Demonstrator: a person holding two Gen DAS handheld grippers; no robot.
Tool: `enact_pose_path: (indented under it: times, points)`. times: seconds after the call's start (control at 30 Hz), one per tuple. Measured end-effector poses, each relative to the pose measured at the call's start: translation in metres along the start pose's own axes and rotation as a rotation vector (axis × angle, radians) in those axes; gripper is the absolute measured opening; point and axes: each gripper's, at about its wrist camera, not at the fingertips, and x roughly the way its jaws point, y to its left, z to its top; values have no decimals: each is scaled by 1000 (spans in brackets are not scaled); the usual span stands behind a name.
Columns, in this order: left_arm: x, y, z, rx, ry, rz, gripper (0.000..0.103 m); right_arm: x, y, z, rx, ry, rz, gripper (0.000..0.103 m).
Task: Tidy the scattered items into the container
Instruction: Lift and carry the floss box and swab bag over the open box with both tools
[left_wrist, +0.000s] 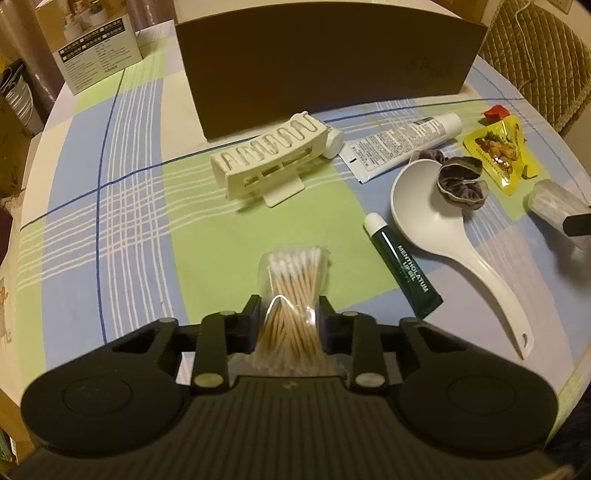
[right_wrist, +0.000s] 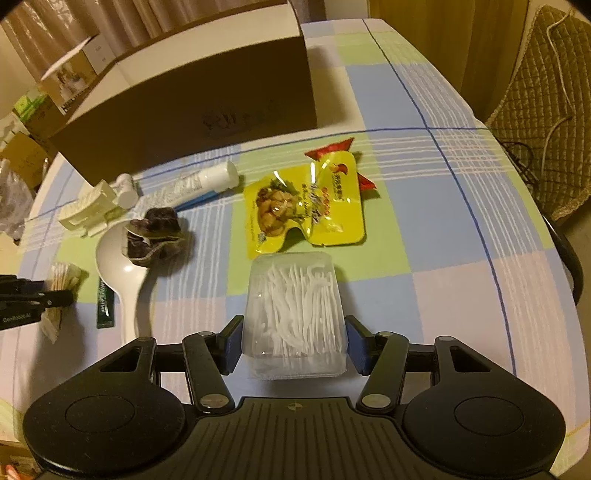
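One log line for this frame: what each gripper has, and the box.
left gripper: shut on cotton swab pack | right gripper: shut on floss pick box | cardboard box: behind items, nothing placed yet

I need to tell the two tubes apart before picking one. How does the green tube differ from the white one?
The green tube is dark with white lettering; the white tube is pale with fine print. In the left wrist view the green tube looks shorter than the white tube. The green tube lies beside the spoon, nearer the camera; the white tube lies farther back, by the box. Both lie flat on the tablecloth with white caps.
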Motion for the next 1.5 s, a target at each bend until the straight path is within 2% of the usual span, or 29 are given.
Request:
enact_pose_path:
  times: [0.2,0.43,0.47,0.5,0.53,0.63,0.77,0.8,0.83,1.03,1.3,1.5]
  points:
    - [-16,-3,-4,-28,-13,-23,24,-2,2,2,5,-3,44,59]
    - [-17,-11,-14,-34,13,-20,25,9,8,-5,-98,53,32,60]
    - [-16,-12,-16,-35,19,-17,25,10,9,-7,-113,56,30,66]
    - [-15,-13,-18,-37,24,-15,25,10,9,-8,-121,53,35,88]
    - [-13,-14,-20,-41,29,-13,25,10,9,-8,-120,39,37,94]
    - [-11,-14,-21,-54,32,-8,27,12,12,-5,-124,29,34,94]
    - [-7,-15,-19,-55,26,0,28,21,16,-4,-164,44,-16,93]
    - [-6,-16,-18,-51,24,2,28,23,16,-5,-174,46,-21,79]
    - [-5,-17,-17,-45,22,5,28,26,16,-5,-179,57,-25,60]
    - [-9,-17,-14,-59,20,-10,23,28,17,-9,-219,62,-37,59]
    - [-47,-16,11,-58,-75,-32,23,5,13,13,-170,15,51,59]
    - [-68,-18,42,-25,-124,-35,23,-11,22,44,-192,-9,120,59]
